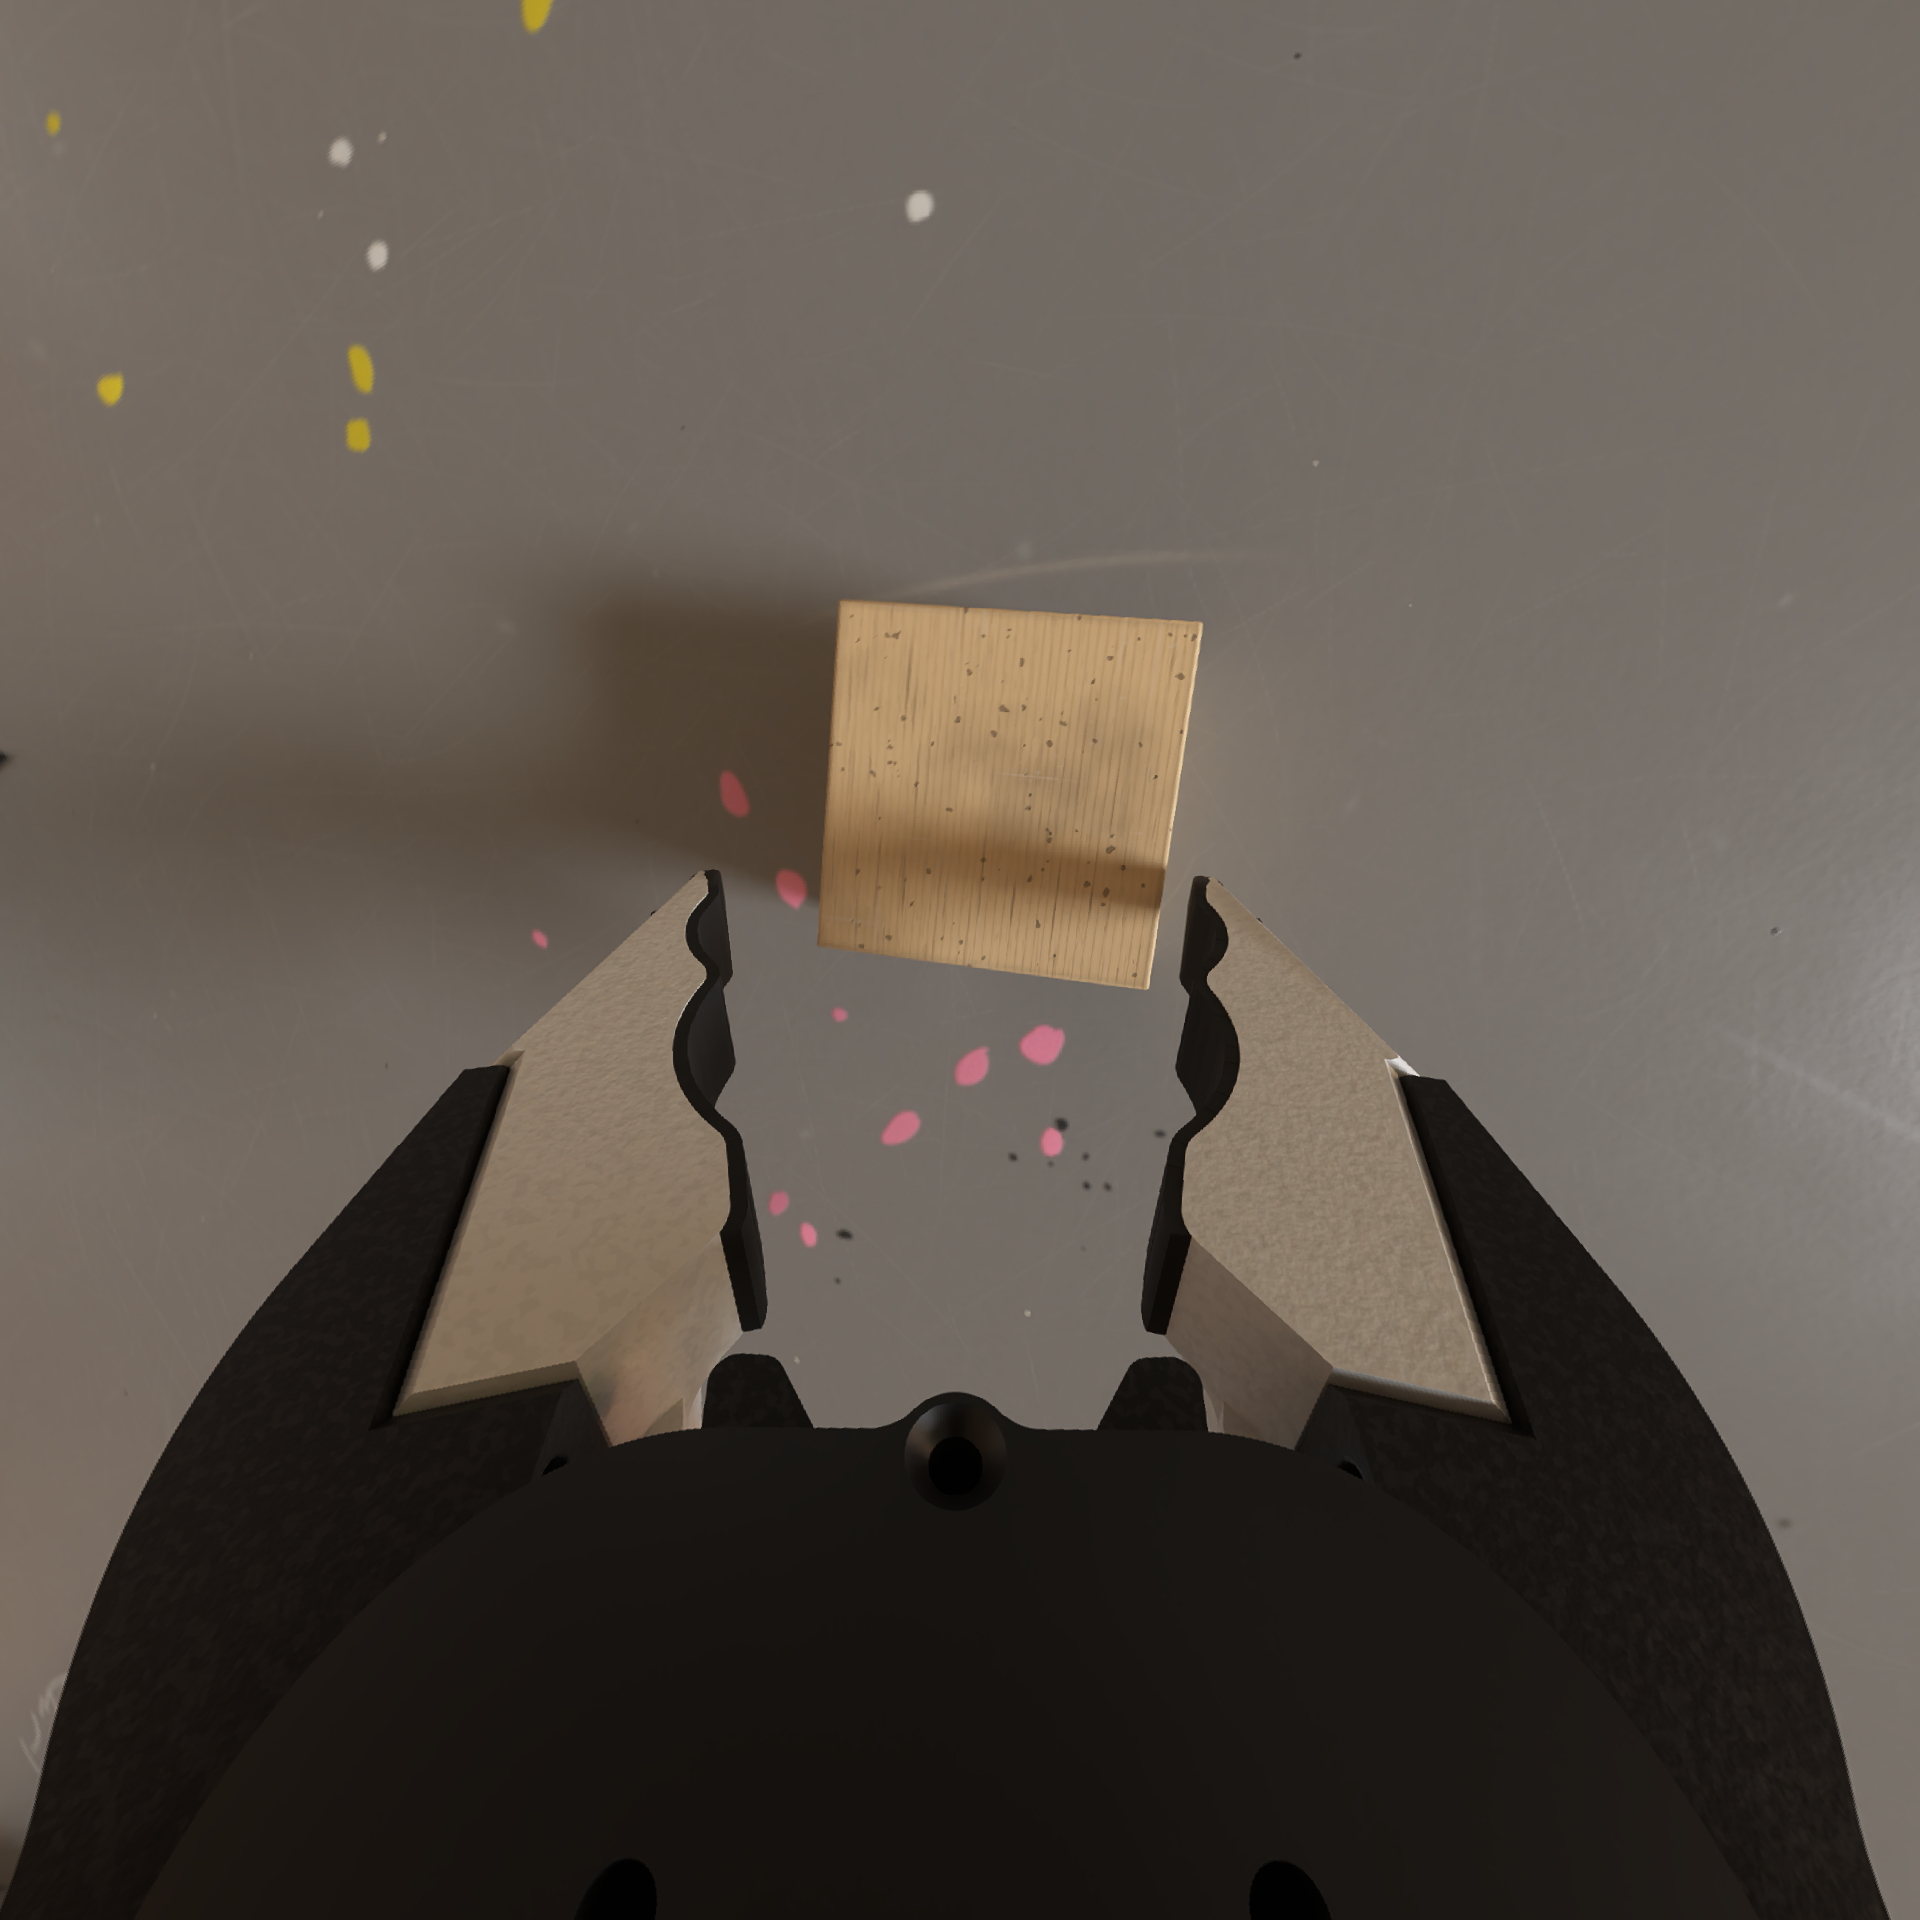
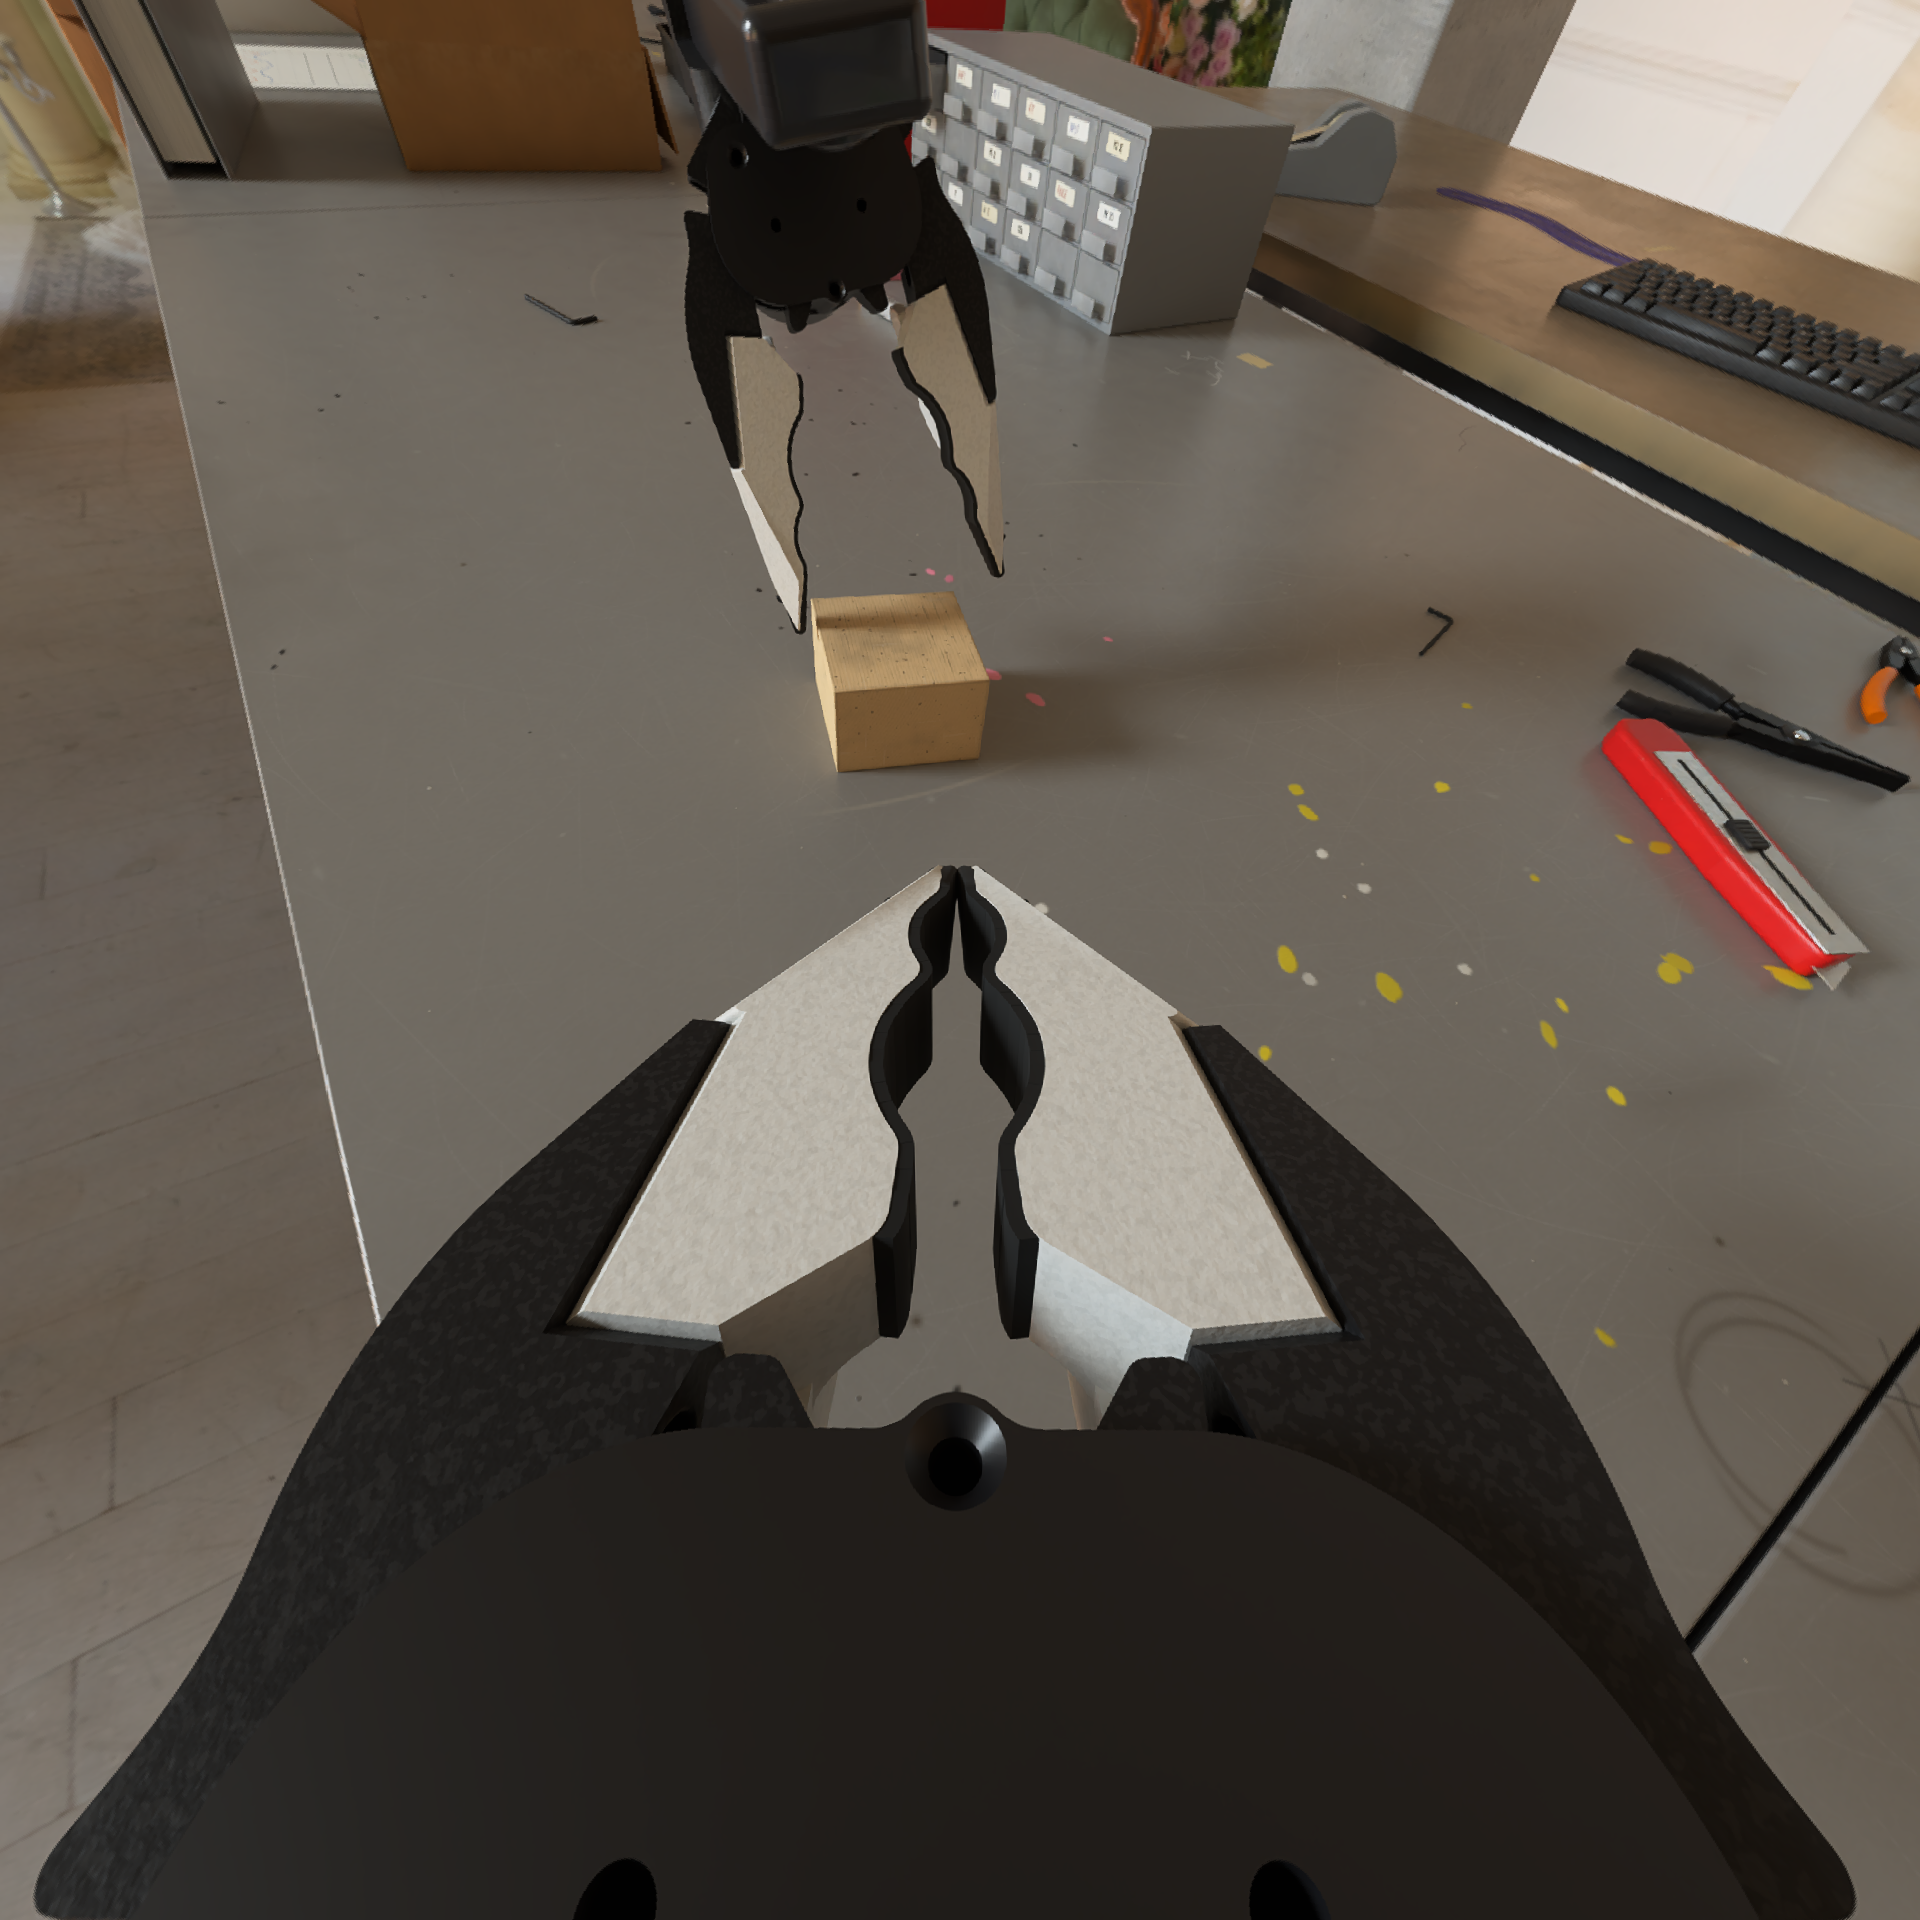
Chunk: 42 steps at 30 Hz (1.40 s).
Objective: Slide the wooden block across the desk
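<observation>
A light wooden block [image 2: 899,681] sits on the grey desk [image 2: 520,623], a cube with a speckled top. In the left wrist view the block [image 1: 1008,795] lies just beyond my fingertips, seen from above. My left gripper [image 1: 956,883] is open and empty, pointing down at the block; in the right wrist view the left gripper [image 2: 902,597] hangs over the block's far side, one finger close to the block's far left corner. My right gripper [image 2: 956,873] is shut and empty, low over the desk, on the near side of the block and apart from it.
A red utility knife [image 2: 1730,857], black pliers [image 2: 1756,722] and a hex key [image 2: 1437,629] lie at the right. A grey drawer cabinet [image 2: 1091,177], a cardboard box [image 2: 509,83] and a keyboard [image 2: 1745,332] stand farther back. The desk's left edge [image 2: 291,883] runs near.
</observation>
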Each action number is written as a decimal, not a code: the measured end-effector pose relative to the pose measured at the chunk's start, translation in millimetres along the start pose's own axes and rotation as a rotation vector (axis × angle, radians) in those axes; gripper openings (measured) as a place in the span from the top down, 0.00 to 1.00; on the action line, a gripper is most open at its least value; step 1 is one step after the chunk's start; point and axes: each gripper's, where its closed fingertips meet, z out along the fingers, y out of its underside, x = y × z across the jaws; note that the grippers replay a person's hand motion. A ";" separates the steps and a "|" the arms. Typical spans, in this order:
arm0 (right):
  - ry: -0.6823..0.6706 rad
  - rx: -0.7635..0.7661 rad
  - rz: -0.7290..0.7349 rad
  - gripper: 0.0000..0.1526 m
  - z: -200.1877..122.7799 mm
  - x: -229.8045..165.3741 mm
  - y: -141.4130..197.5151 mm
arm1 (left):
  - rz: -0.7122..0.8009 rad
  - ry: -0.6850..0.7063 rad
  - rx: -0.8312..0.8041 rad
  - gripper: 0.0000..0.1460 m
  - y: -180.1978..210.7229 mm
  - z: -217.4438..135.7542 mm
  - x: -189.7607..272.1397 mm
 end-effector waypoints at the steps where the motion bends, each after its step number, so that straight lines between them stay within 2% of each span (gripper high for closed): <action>1: -0.001 -0.002 0.003 1.00 0.9 0.0 0.3 | 0.020 0.005 0.005 0.40 -0.4 2.0 1.1; 7: -0.009 -0.004 0.031 1.00 6.5 0.9 0.9 | 0.086 0.044 0.036 0.39 -3.4 9.2 8.7; 12: -0.012 -0.023 0.039 1.00 12.8 3.1 1.6 | 0.078 0.084 0.043 0.38 -1.6 14.1 5.6; 18: -0.020 -0.034 0.035 1.00 17.8 2.9 -1.2 | 0.000 0.151 0.048 0.32 2.5 21.8 0.4; 26: -0.024 -0.044 0.036 1.00 18.9 3.7 0.4 | 0.036 0.160 -0.008 0.28 5.6 30.0 10.2; 32: -0.030 -0.033 0.039 1.00 18.4 2.1 0.0 | 0.024 0.167 -0.001 0.31 8.5 37.0 12.1; 35: -0.030 -0.031 0.042 1.00 17.1 1.6 0.8 | 0.023 0.167 0.036 0.41 5.4 37.0 12.0; 42: -0.033 -0.031 0.049 1.00 16.8 1.8 2.7 | 0.033 0.176 0.039 0.42 2.8 37.8 12.1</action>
